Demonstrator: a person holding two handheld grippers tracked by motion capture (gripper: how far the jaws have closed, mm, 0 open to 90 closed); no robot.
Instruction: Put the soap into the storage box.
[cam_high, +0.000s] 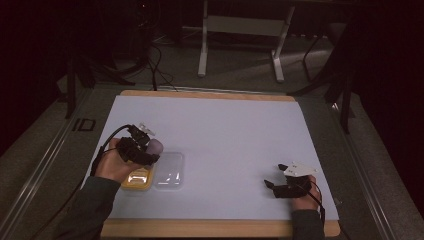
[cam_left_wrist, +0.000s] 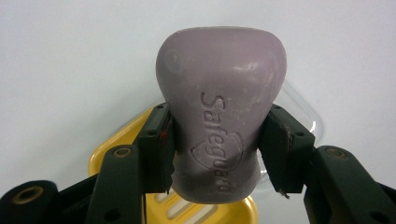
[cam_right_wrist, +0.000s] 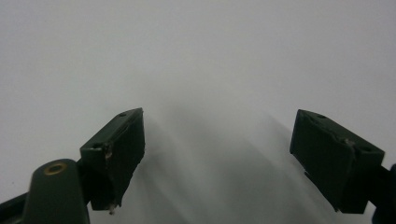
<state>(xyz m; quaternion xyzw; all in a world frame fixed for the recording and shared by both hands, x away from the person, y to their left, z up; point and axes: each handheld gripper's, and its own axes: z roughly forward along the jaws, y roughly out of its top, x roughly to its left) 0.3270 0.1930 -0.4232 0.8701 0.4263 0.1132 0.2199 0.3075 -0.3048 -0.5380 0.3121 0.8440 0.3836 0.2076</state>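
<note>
While your right gripper (cam_high: 273, 182) rests near the tabletop's (cam_high: 230, 125) front edge, fingers wide, your left gripper (cam_high: 150, 152) holds a purple soap bar (cam_left_wrist: 219, 112) above the yellow dish (cam_high: 137, 179), beside a clear lid (cam_high: 170, 171); bare white surface stretches beyond.

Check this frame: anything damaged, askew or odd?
Only the purple soap bar: the left tool pinches its lower end and the edge there looks chipped. The yellow dish and clear lid sit flat, side by side.
</note>
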